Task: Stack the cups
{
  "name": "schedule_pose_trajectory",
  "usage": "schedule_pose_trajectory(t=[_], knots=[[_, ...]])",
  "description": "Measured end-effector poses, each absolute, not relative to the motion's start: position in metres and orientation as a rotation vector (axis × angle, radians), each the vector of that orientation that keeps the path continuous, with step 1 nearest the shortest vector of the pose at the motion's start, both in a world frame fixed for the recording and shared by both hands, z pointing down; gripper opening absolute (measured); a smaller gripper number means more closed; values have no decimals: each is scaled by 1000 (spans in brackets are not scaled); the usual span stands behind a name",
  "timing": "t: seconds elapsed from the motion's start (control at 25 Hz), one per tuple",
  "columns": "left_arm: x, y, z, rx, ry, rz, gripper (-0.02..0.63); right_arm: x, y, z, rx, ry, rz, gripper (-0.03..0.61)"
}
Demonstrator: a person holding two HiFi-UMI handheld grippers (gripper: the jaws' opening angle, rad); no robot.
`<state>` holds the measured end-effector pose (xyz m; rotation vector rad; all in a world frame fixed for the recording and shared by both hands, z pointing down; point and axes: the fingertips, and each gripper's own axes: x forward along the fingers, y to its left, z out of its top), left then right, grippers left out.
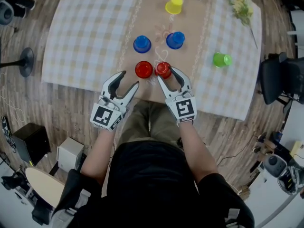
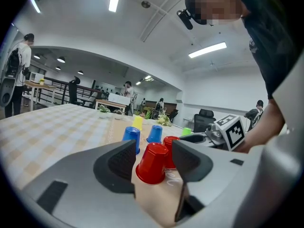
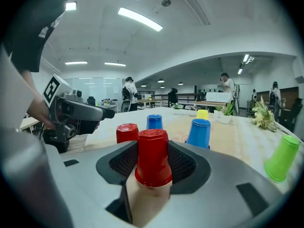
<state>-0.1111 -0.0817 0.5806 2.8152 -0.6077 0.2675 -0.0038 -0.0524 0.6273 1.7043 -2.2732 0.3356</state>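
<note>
Red cup [image 1: 163, 69] upside down in pinch of right claw [image 1: 165, 73]; left claw [image 1: 131, 78] spread, second red cup [image 1: 143, 69] just beyond.

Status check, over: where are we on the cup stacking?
Right gripper closed on red cup. Left gripper open, empty, short of second red cup. Nothing stacked yet, nothing between the two.

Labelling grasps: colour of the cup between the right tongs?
Red cup, clearest in the right gripper view.
</note>
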Motion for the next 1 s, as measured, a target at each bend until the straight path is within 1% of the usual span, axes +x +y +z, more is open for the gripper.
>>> schedule_pose_trajectory(t=[0.44, 0.64, 0.84, 1.0], knots=[[-102, -77, 575, 2817, -591, 253, 236, 6, -35, 636, 1722, -2231, 473, 211], [-95, -74, 557, 2822, -569, 218, 236, 15, -28, 606, 1749, -2328, 516, 238], [-80, -88, 524, 2877, -552, 146, 236, 69, -28, 548, 1814, -2295, 336, 238], [-82, -85, 500, 2893, -578, 139, 236, 131, -11, 525, 1920, -2197, 298, 238]])
